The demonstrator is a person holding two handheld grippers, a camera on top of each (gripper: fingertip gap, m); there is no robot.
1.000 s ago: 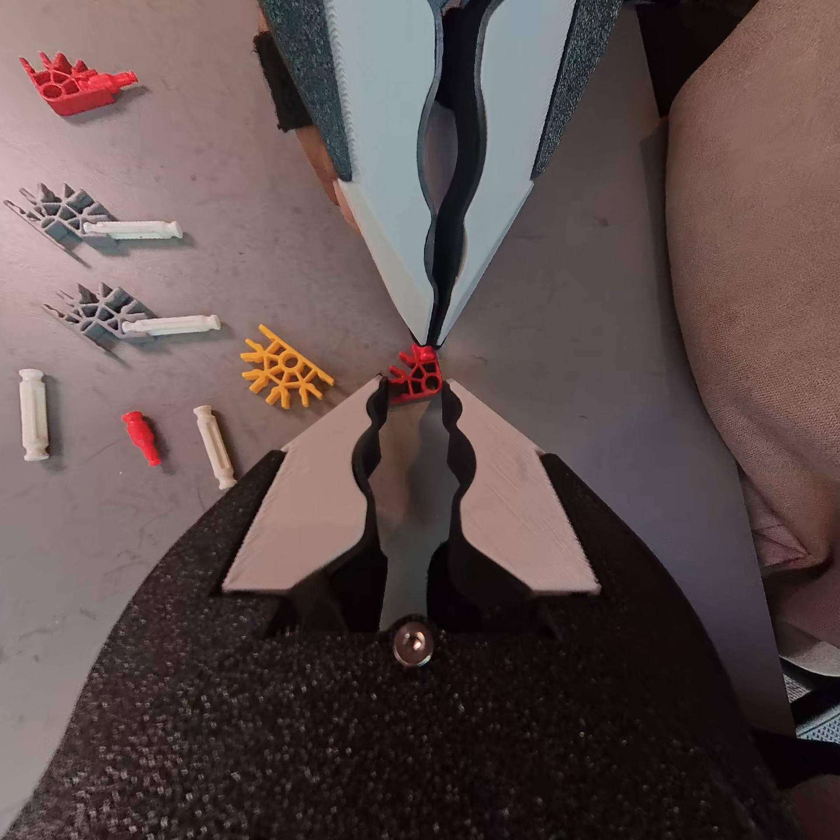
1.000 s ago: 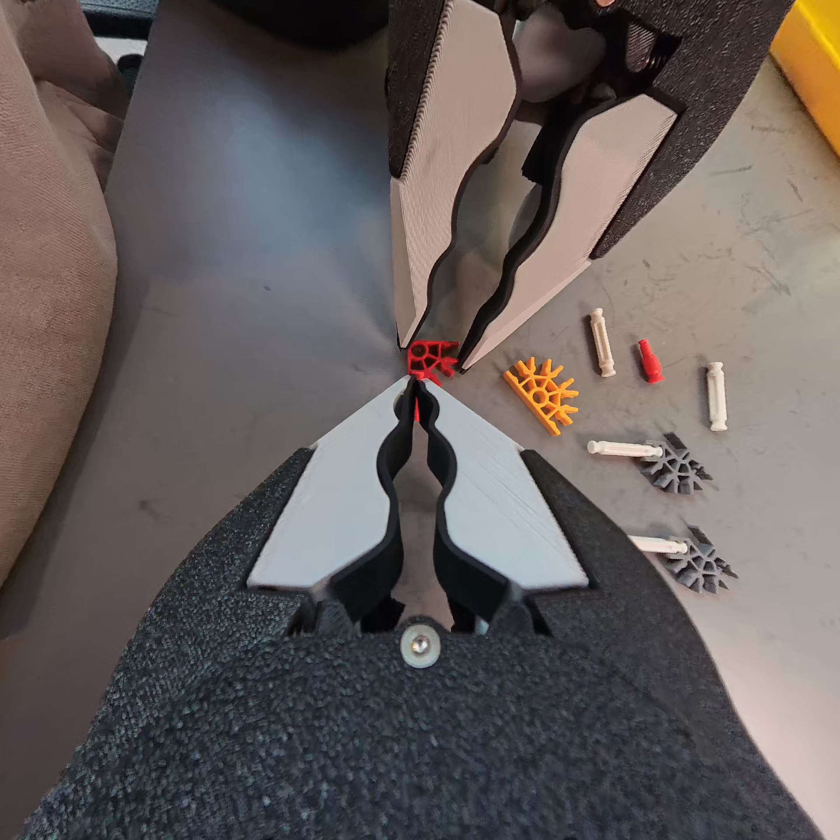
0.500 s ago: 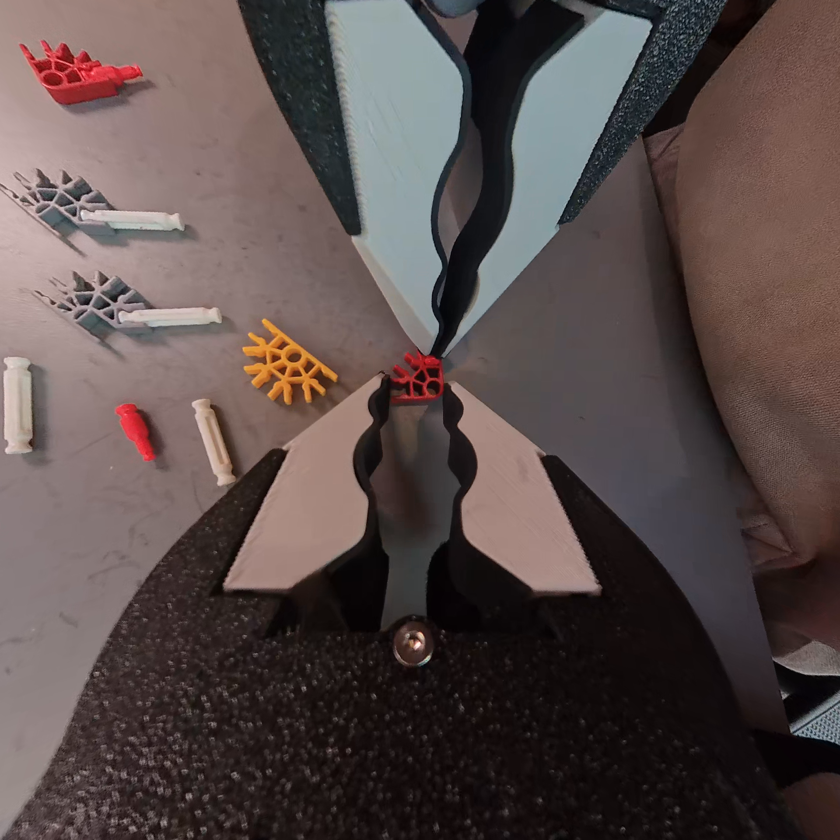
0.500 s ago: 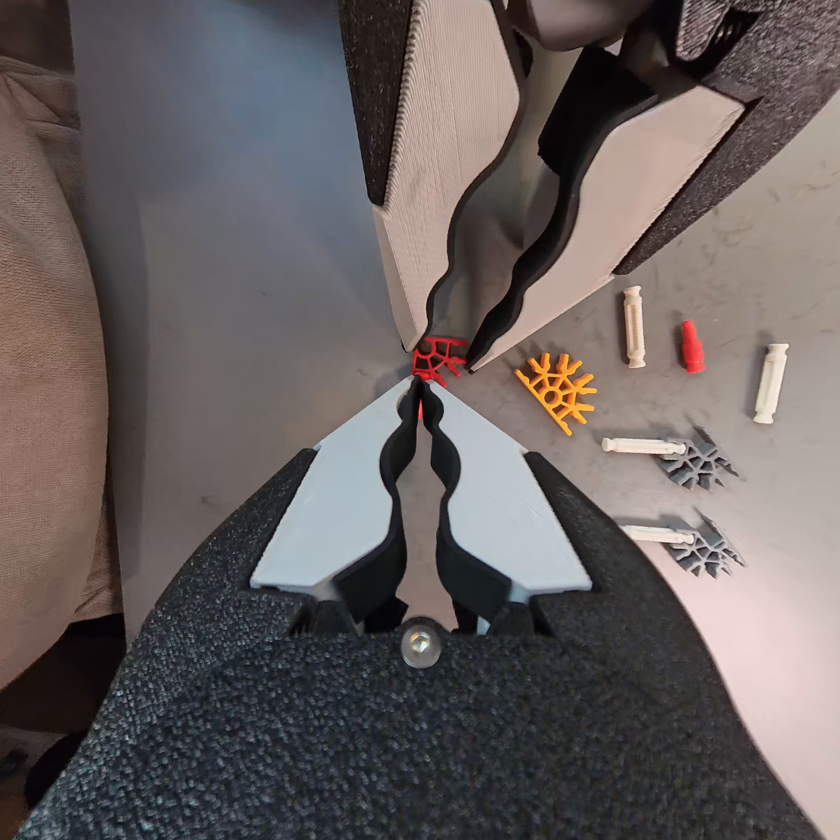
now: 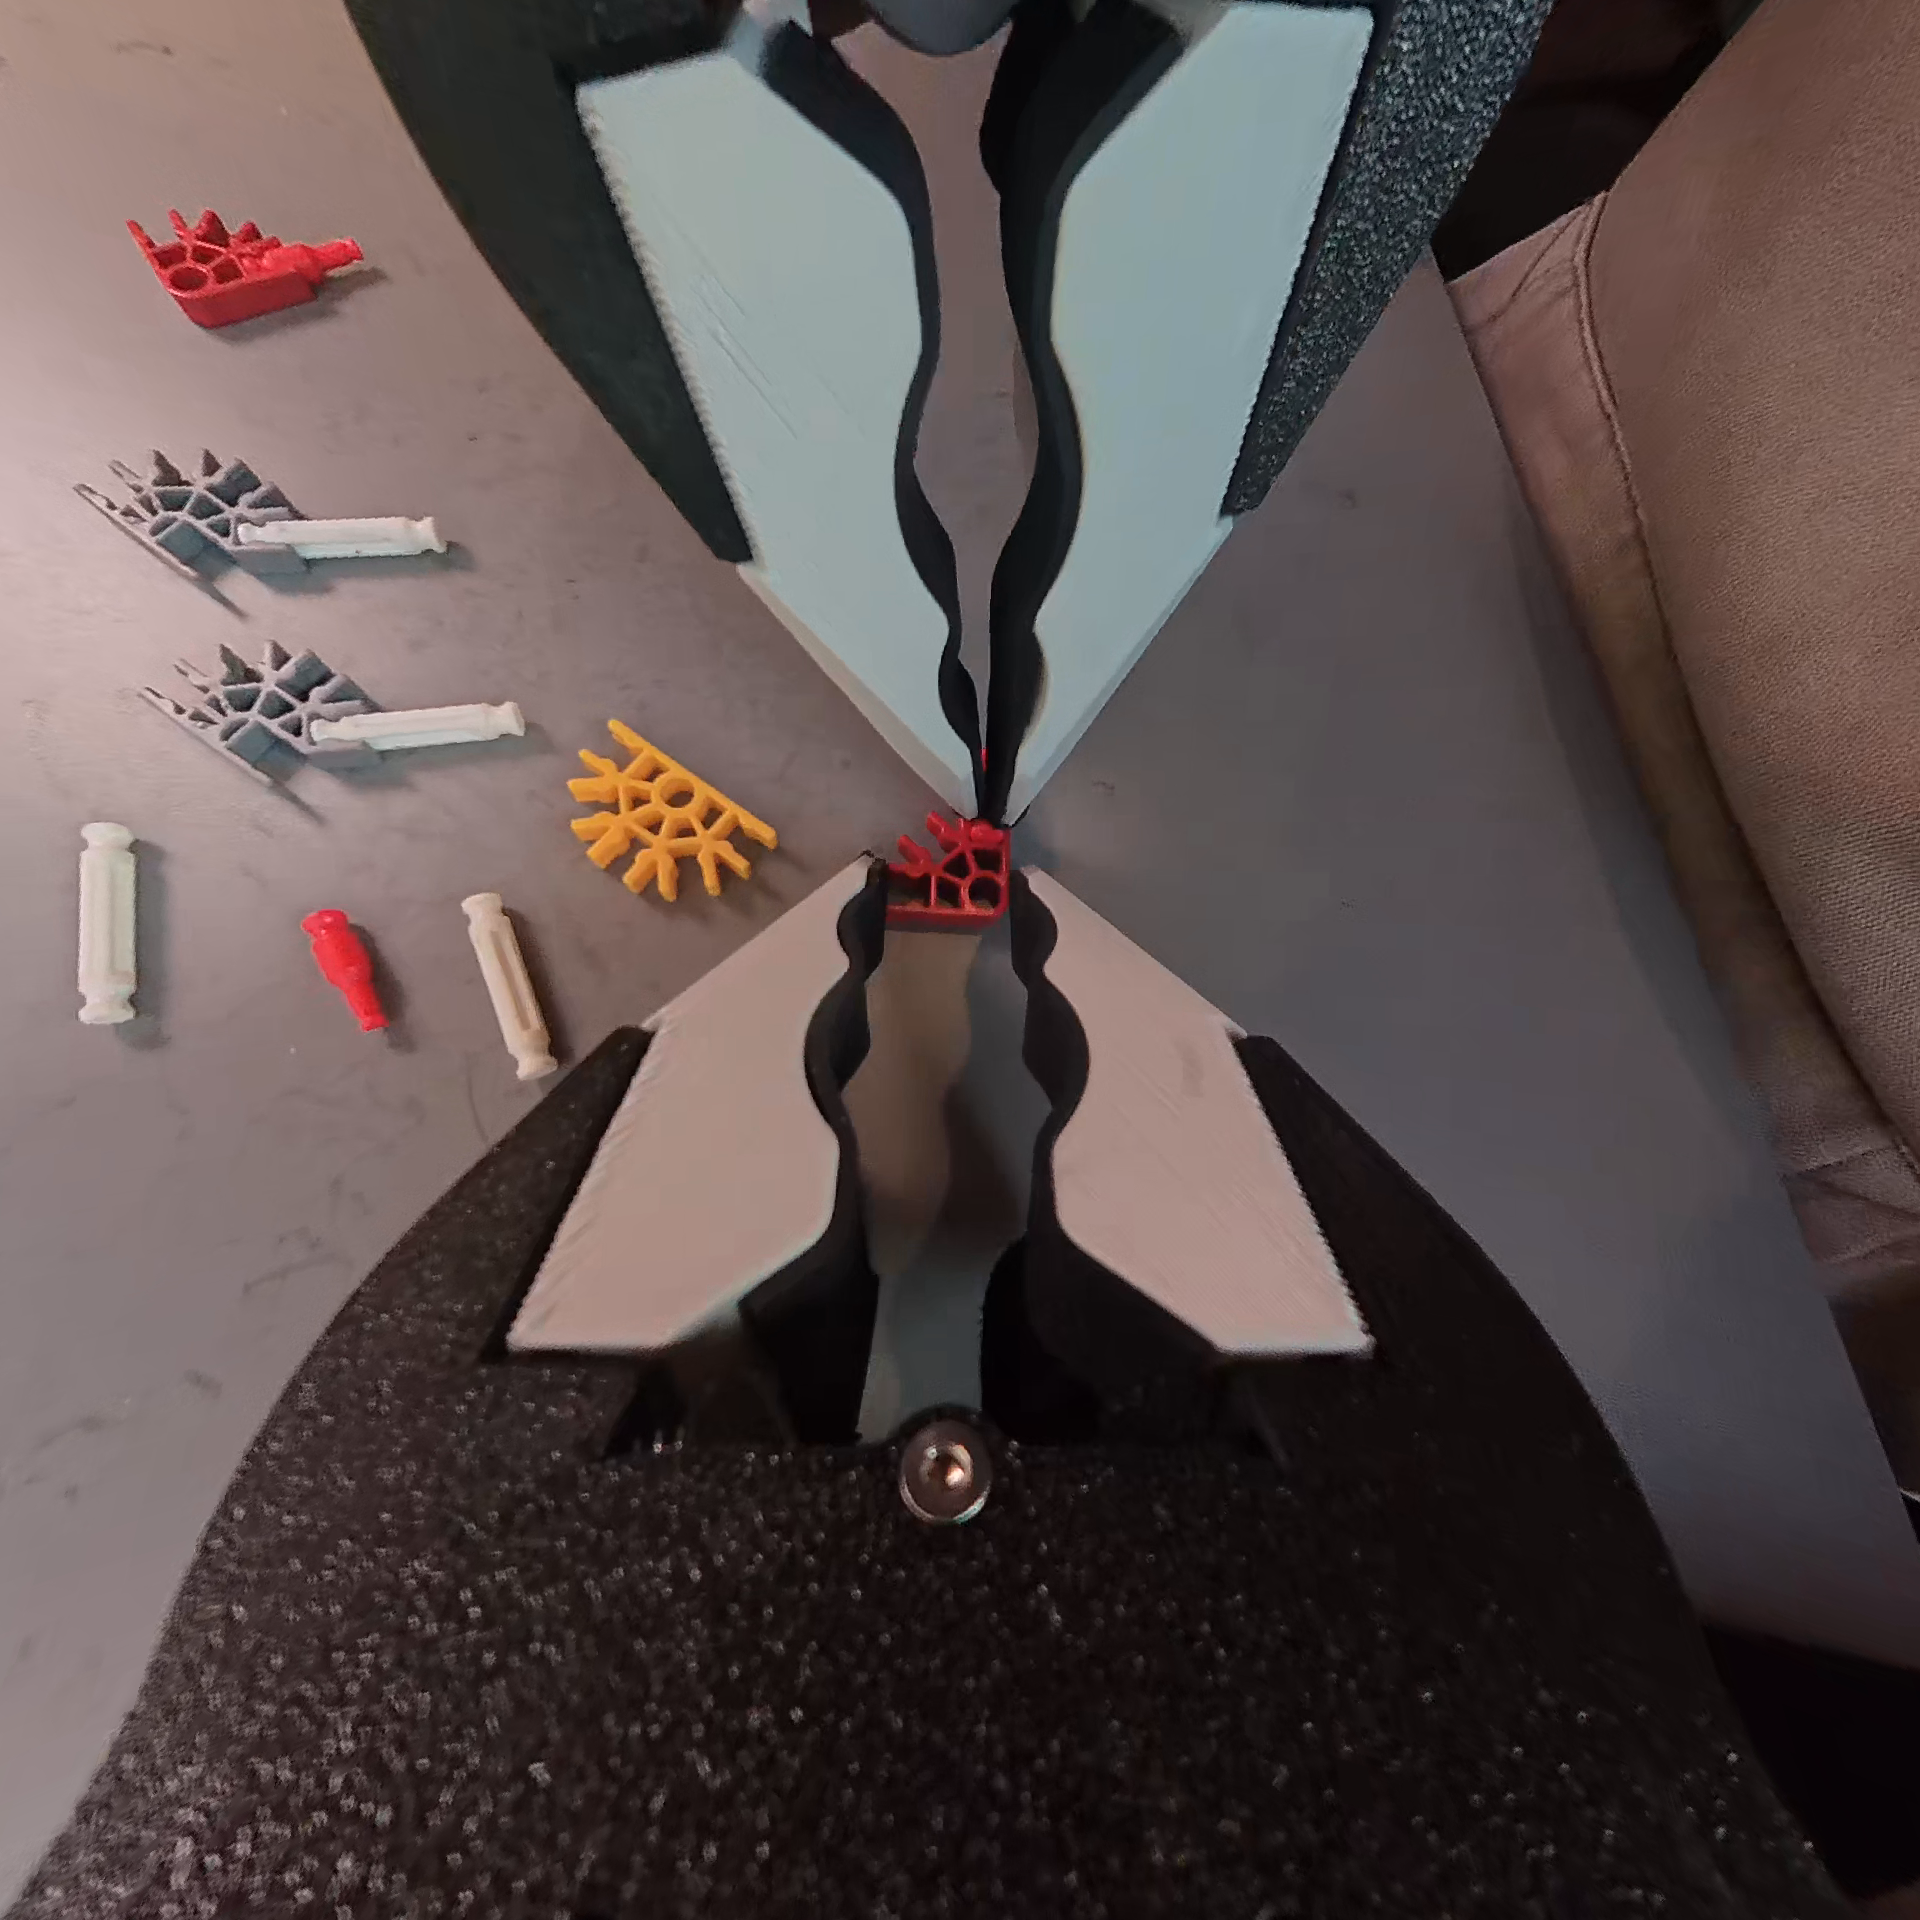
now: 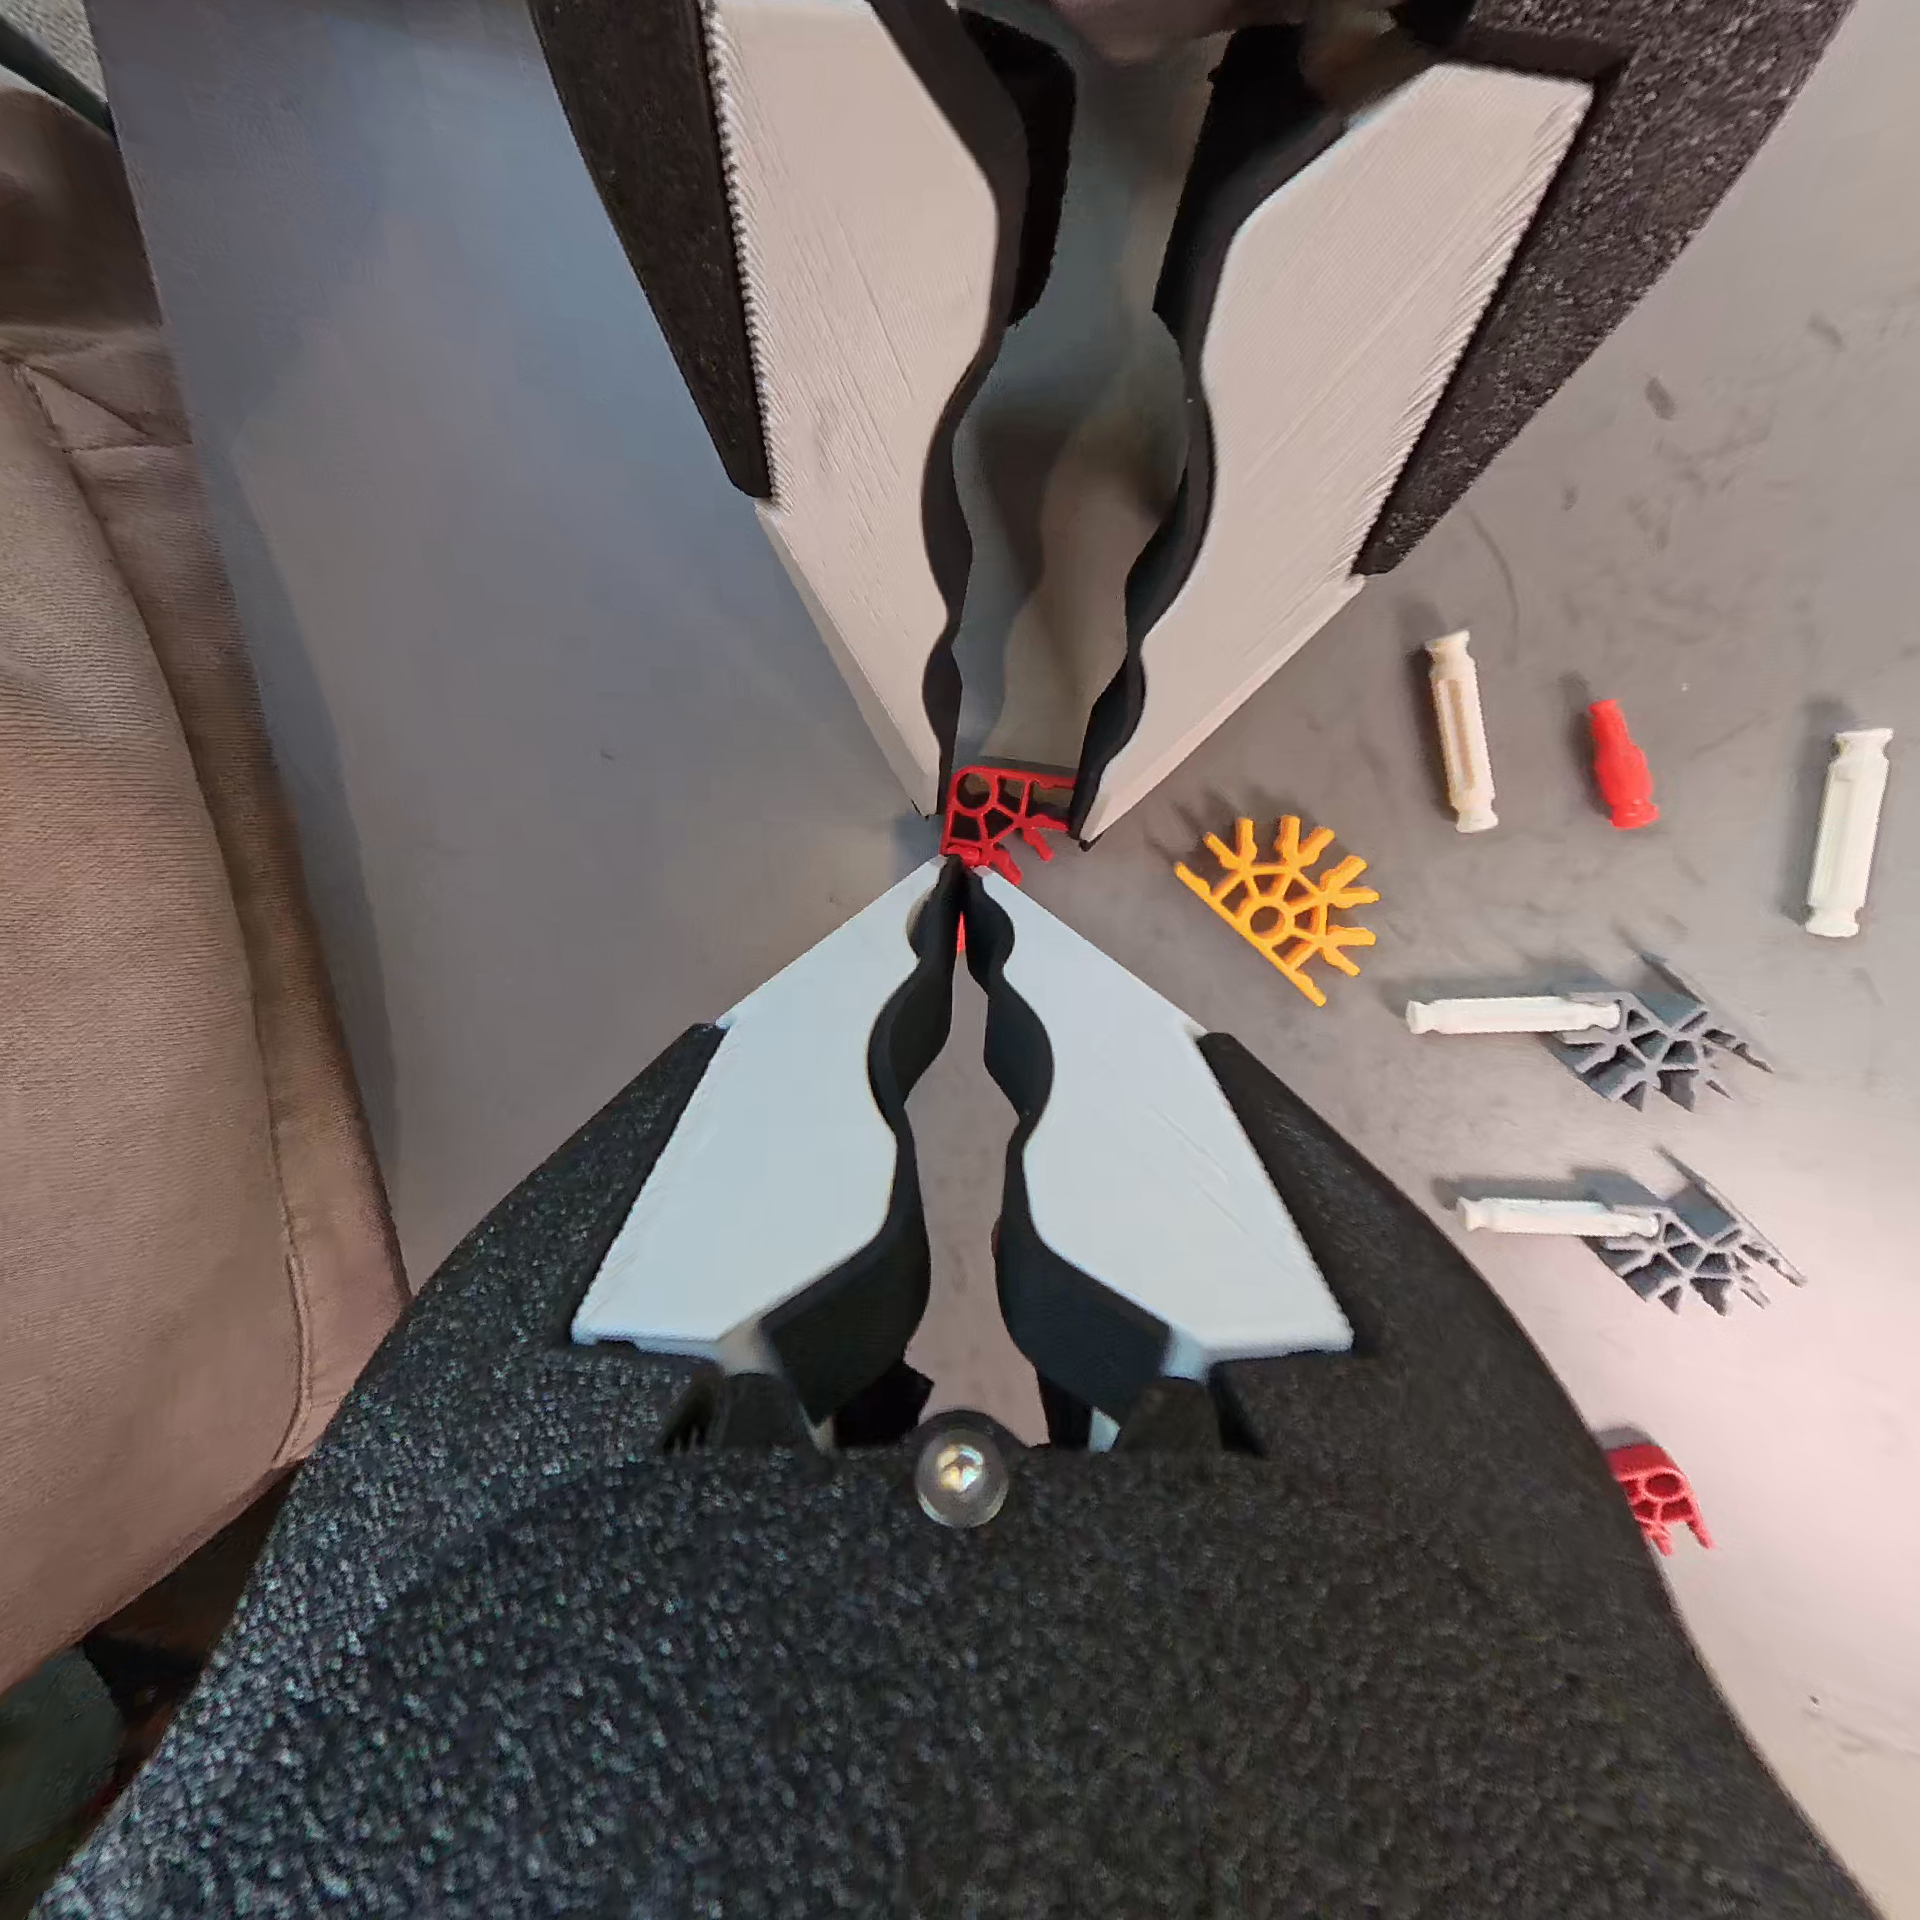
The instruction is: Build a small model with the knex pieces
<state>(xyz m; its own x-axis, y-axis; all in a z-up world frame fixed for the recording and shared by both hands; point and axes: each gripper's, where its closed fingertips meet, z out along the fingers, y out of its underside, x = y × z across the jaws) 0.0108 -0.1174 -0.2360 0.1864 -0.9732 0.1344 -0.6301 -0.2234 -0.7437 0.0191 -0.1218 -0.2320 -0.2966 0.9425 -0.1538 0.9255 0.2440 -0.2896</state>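
Red webbed connector (image 5: 956,878) clamped in left tool (image 5: 945,883); right tool (image 6: 956,878) pinches a red rod.

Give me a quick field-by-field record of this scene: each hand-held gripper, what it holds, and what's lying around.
left hand-held gripper: shut on red connector
right hand-held gripper: shut on a small red rod, its tip at the connector's slot
surface: grey table
nearby: yellow connector, two grey connectors with white rods, loose white rods, loose red rod
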